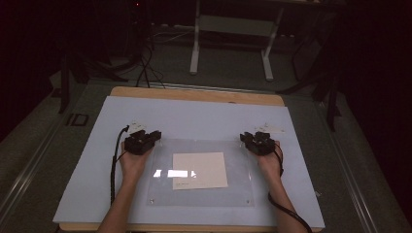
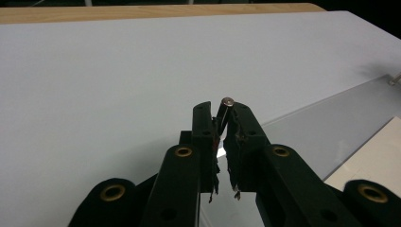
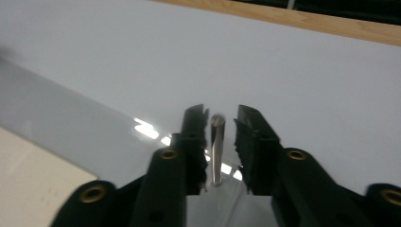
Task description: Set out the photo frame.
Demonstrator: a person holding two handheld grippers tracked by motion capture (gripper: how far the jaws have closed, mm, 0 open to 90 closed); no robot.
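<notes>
Between the jaws of the left hand-held gripper, clamped together on it, stands a short metal pin; only its rounded head and a little of the shaft show above the pads, and its foot is hidden behind them. The right hand-held gripper has its jaws apart on either side of a second metal pin, which stands upright with a gap to each pad. Both pins rise from the far corners of a clear acrylic sheet lying on the pale blue mat that covers the wooden counter. Nearer the person than both grippers, under the clear sheet, lies a cream paper square; a faint line of print near its lower edge is too small to read. A glare patch on the clear sheet blurs the paper's left side. Just beyond each gripper, small white tags lie on the mat, their markings illegible.
</notes>
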